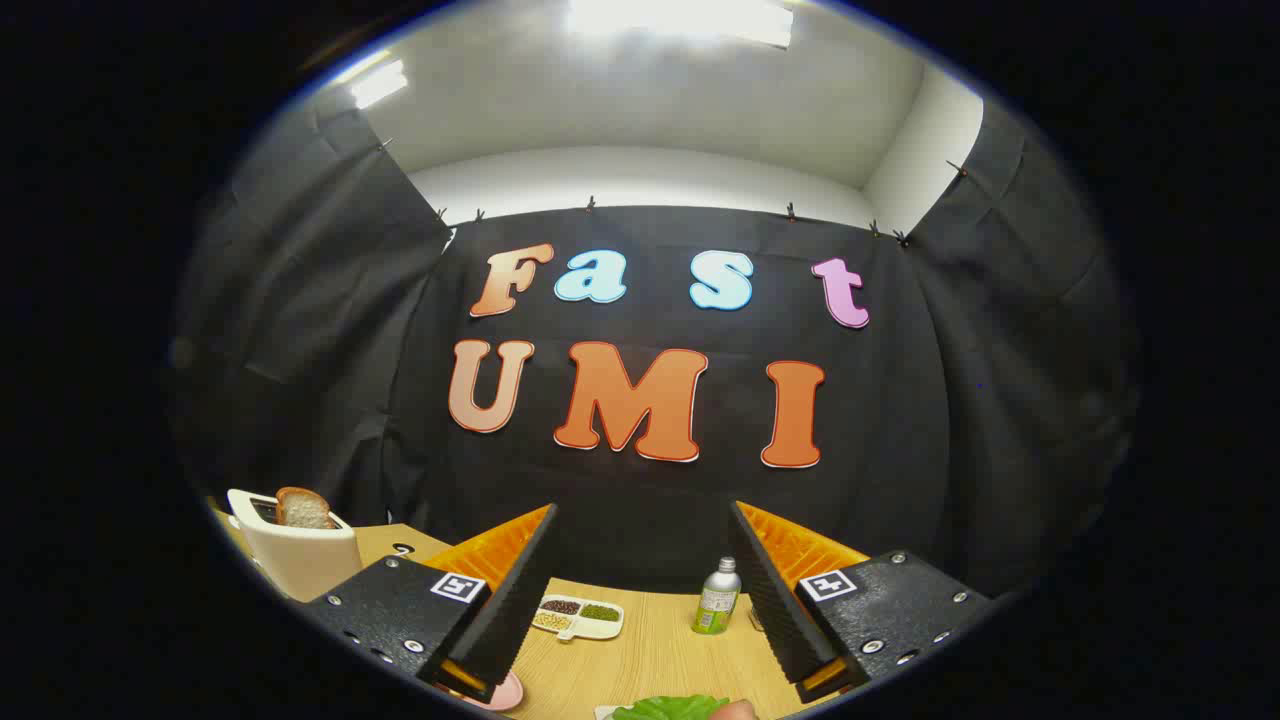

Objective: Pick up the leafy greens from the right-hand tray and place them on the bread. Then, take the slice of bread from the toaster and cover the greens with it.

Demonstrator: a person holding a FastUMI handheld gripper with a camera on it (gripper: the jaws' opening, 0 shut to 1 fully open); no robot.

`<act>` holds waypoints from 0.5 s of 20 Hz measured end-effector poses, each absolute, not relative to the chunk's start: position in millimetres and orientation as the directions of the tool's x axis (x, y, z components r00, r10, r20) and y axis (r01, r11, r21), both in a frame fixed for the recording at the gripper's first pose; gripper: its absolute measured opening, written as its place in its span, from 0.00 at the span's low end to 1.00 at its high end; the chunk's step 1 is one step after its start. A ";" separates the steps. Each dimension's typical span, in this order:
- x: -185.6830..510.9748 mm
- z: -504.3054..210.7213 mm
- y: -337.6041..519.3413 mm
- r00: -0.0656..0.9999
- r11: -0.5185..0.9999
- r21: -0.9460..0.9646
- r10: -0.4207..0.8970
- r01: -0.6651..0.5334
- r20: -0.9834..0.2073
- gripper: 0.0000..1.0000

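Counter (650,650) of pale wood runs along the foot of the black booth wall and carries everything. Largest on it is the cream toaster (300,555), standing far off to the left of the left finger, with a slice of bread (303,508) sticking upright out of its slot. Beyond the fingers, between them, lies a small white divided dish (580,617); its compartments hold dark brown, green and pale yellowish grains. A small metal bottle (717,598) with a green label stands upright just beside the inner face of the right finger, apart from the dish. The leafy greens (668,708) lie nearest the camera, low between the fingers, with a white tray edge (606,712) just left of them. A pink plate (503,693) peeks out under the left finger. The gripper (640,610) hangs above the counter with its jaws spread wide apart, released, holding and touching nothing.
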State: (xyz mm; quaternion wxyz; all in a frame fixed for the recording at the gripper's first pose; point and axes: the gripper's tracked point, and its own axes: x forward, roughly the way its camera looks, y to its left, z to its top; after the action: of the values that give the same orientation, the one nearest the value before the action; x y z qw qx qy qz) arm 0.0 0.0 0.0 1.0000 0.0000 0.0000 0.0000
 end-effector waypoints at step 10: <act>0.2 -18.2 -5.2 0.992 0.999 0.031 -0.030 0.034 -0.121 0.98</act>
State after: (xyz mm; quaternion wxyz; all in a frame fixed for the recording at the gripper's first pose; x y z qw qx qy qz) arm 0.2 -5.2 -18.2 0.9979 0.0166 0.0603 -0.0161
